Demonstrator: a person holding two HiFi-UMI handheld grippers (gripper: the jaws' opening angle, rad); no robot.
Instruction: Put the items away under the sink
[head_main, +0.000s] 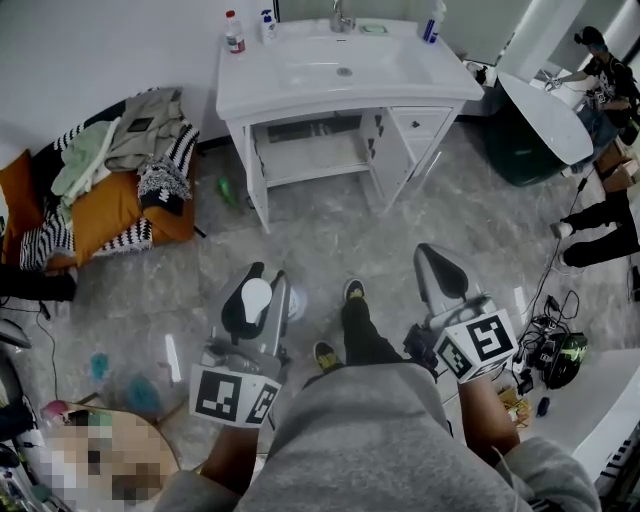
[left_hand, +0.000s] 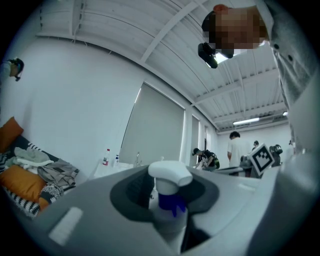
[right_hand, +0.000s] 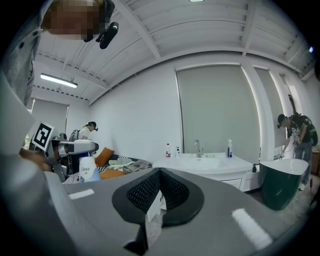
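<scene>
While my left gripper (head_main: 262, 296) clamps a white bottle (left_hand: 169, 186) just under its cap, my right gripper (right_hand: 158, 194) is closed on nothing; both hang well short of the sink's (head_main: 300, 98) front edge, the cupboard (head_main: 312, 150) beneath standing open
</scene>
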